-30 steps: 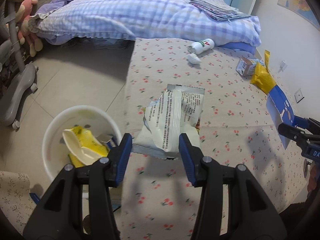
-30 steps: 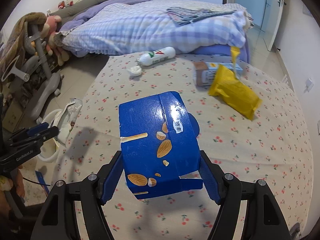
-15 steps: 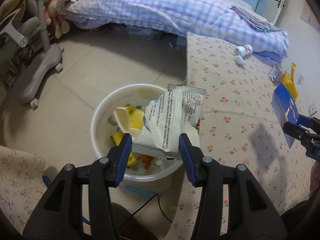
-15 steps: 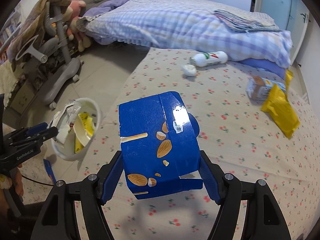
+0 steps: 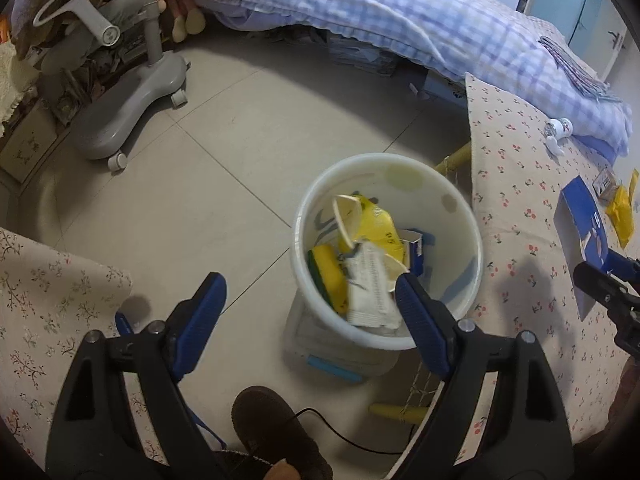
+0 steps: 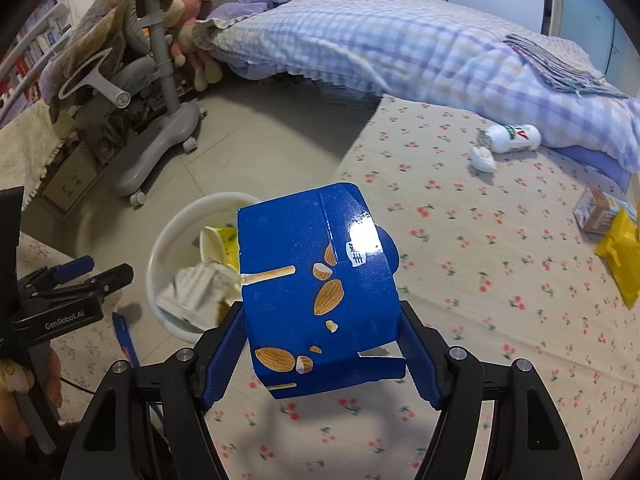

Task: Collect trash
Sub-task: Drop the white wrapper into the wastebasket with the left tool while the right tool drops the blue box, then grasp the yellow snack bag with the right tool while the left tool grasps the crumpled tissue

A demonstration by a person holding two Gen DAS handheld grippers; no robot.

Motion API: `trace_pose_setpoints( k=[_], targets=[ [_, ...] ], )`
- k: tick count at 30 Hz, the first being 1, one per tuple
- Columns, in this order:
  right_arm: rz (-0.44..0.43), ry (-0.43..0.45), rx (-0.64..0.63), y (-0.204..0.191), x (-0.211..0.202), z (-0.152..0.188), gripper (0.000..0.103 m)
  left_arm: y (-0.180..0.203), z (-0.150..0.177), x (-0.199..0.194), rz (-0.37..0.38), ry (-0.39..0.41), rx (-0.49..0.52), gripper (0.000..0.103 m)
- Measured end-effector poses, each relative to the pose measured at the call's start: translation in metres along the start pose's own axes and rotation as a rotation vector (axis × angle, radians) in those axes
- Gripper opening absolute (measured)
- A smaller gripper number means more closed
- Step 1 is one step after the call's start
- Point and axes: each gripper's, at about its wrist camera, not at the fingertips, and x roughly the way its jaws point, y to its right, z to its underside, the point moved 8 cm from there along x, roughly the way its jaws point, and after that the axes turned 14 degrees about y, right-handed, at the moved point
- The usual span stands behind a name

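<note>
My left gripper [image 5: 310, 308] is open and empty above the near rim of a white trash bucket [image 5: 460, 216] on the floor. A white printed wrapper [image 5: 370, 292] lies in the bucket with a yellow bag [image 5: 376, 224] and other trash. My right gripper [image 6: 320, 344] is shut on a blue almond snack box [image 6: 316, 280], held above the floral table, beside the bucket [image 6: 176, 232]. The box also shows in the left wrist view [image 5: 580, 224]. On the table lie a white bottle [image 6: 512, 138], a crumpled tissue [image 6: 482, 158], a small carton [image 6: 596, 212] and a yellow packet [image 6: 620, 256].
The floral-cloth table [image 6: 460, 260] stands against a bed with a checked quilt [image 6: 400, 44]. A grey wheeled chair base [image 5: 128, 96] stands on the tiled floor to the left. A dark slipper [image 5: 272, 428] and a cable lie below the bucket.
My left gripper opened and let go of the white wrapper, which dropped into the bucket. My right gripper carried the blue box leftward, nearer the bucket.
</note>
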Motion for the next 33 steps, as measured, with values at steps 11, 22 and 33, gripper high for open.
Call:
trace_pose_setpoints(
  k=[11, 22, 33],
  targets=[
    [-0.055, -0.013, -0.034, -0.052, 0.033, 0.001, 0.075, -0.040, 0.006, -0.001, -0.031, -0.016, -0.044, 0.087],
    [-0.060, 0.038, -0.099, -0.074, 0.036, -0.005, 0.088, -0.048, 0.005, -0.003, -0.010, -0.017, -0.073, 0.087],
    [-0.028, 0.066, -0.037, -0.032, 0.004, -0.012, 0.088, -0.017, 0.000, -0.011, 0.035, -0.016, -0.067, 0.087]
  ],
)
